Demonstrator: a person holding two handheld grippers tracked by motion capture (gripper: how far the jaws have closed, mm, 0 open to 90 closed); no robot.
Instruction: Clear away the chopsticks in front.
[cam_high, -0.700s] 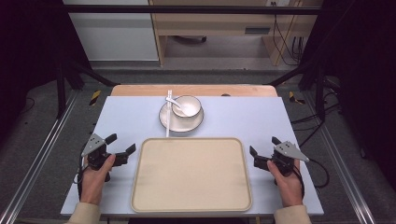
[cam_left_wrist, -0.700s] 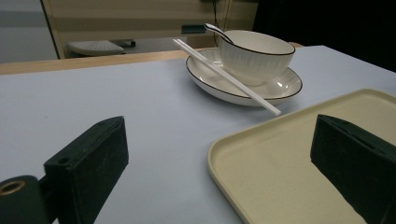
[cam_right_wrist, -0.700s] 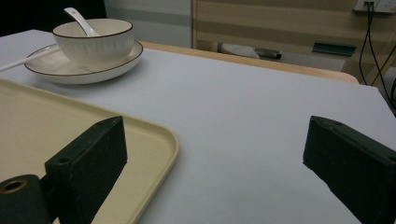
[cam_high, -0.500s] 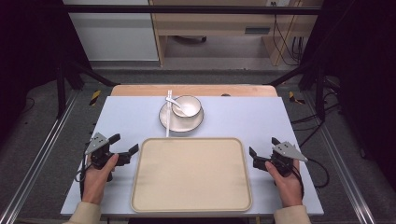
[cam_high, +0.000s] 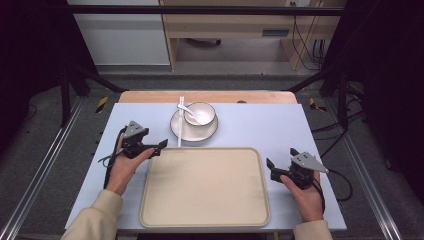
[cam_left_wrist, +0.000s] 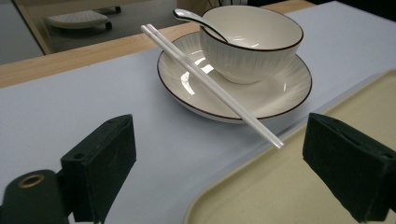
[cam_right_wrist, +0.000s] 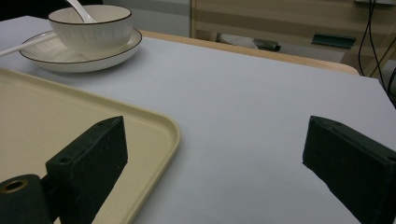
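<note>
hidden: spoon (cam_left_wrist: 194, 17) bowl end out of sight inside bowl (cam_left_wrist: 252, 39)
left gripper (cam_high: 150, 146): jaws wide, empty, at tray (cam_high: 150, 210) far-left corner
right gripper (cam_high: 271, 170): wide, empty, beside tray's right edge
chopsticks (cam_left_wrist: 210, 84): across plate (cam_left_wrist: 289, 91), tips overhanging tray rim

Glossy white ceramic bowl (cam_left_wrist: 252, 42) & plate (cam_left_wrist: 285, 88) gleaming at frame centre, smooth white plastic chopsticks (cam_left_wrist: 210, 84) shining, matt beige tray (cam_high: 205, 187) lying dull lower centre, matt pale table cover (cam_high: 260, 125), wood edge showing behind.
</note>
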